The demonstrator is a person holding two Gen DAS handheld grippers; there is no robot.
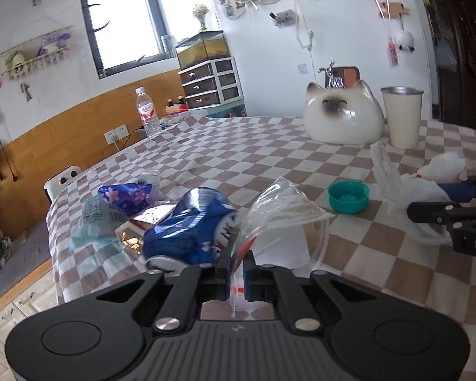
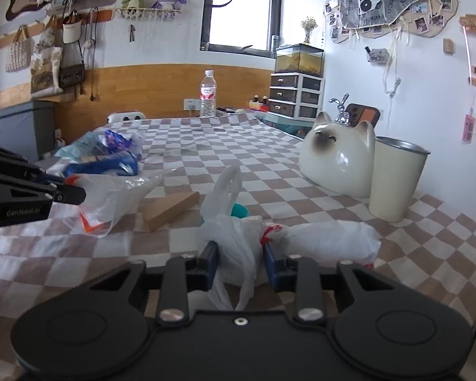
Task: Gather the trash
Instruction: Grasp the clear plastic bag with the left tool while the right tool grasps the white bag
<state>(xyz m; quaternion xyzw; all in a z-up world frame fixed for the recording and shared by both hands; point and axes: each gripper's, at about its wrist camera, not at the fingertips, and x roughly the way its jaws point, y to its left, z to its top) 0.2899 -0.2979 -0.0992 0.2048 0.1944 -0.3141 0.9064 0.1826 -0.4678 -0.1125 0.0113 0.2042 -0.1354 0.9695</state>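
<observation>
My left gripper [image 1: 236, 270] is shut on the edge of a clear plastic bag [image 1: 282, 219] that lies open on the checkered table. Just left of it lies a crushed blue can [image 1: 190, 228], with a flowered blue wrapper [image 1: 127, 197] and other packets behind. A teal cap [image 1: 349, 197] lies to the right. In the right wrist view, my right gripper [image 2: 240, 254] has its blue pads pressed on a bunched white plastic bag [image 2: 238, 244]. A wooden block [image 2: 171, 209] lies between the two bags. The left gripper [image 2: 69, 189] shows at the left edge.
A white ceramic cat [image 1: 342, 117] and a cream metal-rimmed cup [image 1: 403, 117] stand at the far right of the table. A water bottle [image 1: 147, 114] stands at the far end. The tablecloth [image 1: 238, 158] drops off at the left edge.
</observation>
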